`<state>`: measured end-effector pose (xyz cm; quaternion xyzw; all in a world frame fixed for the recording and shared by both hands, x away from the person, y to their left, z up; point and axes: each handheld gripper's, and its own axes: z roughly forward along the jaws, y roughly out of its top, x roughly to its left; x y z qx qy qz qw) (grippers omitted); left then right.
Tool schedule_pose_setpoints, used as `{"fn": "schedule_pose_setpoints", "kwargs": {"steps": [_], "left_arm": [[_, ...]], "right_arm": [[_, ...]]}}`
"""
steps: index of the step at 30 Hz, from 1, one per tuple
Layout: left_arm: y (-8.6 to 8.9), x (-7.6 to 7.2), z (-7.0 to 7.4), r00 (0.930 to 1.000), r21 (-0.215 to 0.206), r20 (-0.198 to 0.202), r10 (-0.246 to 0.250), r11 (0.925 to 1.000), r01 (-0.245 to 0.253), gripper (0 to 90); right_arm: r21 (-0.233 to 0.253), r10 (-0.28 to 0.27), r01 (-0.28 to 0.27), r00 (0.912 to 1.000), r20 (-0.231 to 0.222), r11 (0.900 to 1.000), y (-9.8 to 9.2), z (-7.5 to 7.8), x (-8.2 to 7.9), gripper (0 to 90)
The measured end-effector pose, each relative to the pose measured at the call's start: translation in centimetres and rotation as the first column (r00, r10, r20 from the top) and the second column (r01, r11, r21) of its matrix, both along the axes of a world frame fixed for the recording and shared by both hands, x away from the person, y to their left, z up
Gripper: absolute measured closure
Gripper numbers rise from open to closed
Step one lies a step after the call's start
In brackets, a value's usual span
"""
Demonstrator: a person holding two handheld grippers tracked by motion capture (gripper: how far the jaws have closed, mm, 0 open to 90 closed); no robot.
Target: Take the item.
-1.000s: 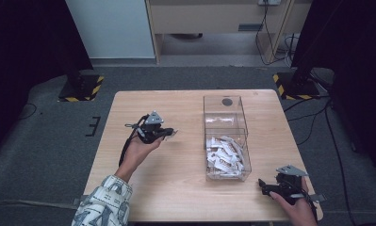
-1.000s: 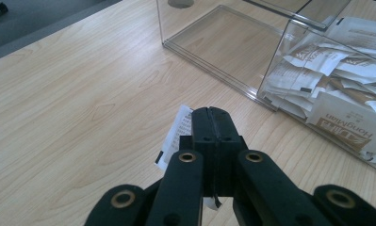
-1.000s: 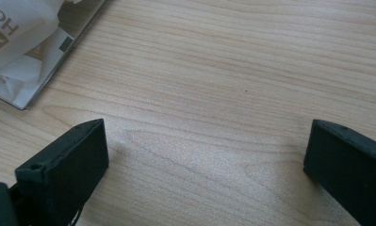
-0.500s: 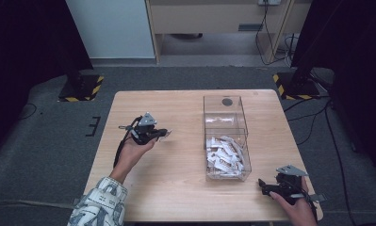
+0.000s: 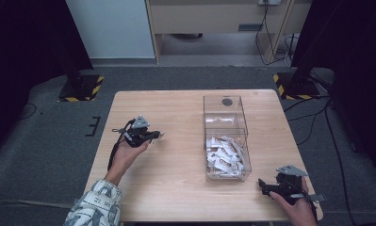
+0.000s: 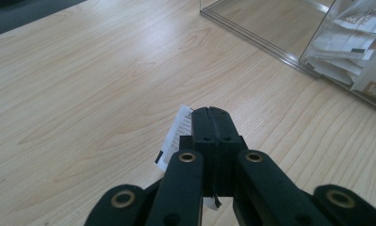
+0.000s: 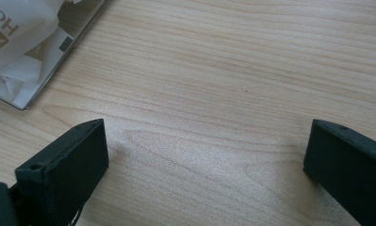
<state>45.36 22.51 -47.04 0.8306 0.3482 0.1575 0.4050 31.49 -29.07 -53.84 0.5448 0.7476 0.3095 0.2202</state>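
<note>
Your left gripper (image 5: 158, 135) has its jaws pressed together on a small white paper packet (image 6: 178, 134) — in the left gripper view the packet sticks out to the left of the closed jaws, with printed lines and a dark mark at its lower edge, and a bit of it peeks below them too. In the high view you hold that gripper over the left half of the wooden table (image 5: 176, 188), pointing toward the clear plastic box (image 5: 226, 120), with the packet showing as a pale speck at the tips. Gripper and box are well apart, with bare wood between them.

Your right gripper (image 5: 262, 185) stands wide open — in the right gripper view its two black jaws sit far apart at the bottom corners with nothing but wood grain between them. It rests low near the front right corner of the table, just off the near end of the box, pointing left.

The box has two compartments. Its far one holds no packets; its near one holds a heap of white packets (image 5: 224, 155) like the one you grip. Some of that heap shows through the clear wall at the upper left of the right gripper view (image 7: 16, 42).
</note>
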Motion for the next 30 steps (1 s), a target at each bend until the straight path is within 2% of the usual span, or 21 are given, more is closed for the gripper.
{"fn": "schedule_pose_setpoints", "kwargs": {"steps": [10, 13, 30], "left_arm": [[0.7, -0.1, -0.3, 0.9999, 0.005, 0.004, 0.014, 0.9999, -0.014, 90.0], [1.1, 0.0, -0.7, 0.9998, 0.023, 0.0, 0.018, 0.9996, -0.018, 89.9], [2.3, 0.3, -2.4, 0.9982, 0.038, -0.017, 0.058, 0.9976, -0.057, 89.9]], "right_arm": [[0.0, 0.0, 0.0, 1.0, 0.0, 1.0, 0.0, 0.0, 0.0, 0.8], [0.0, 0.0, 0.0, 1.0, 0.0, 1.0, 0.0, 0.0, 0.0, 0.8], [0.0, 0.0, 0.0, 1.0, 0.0, 1.0, 0.0, 0.0, 0.0, 0.8]]}}
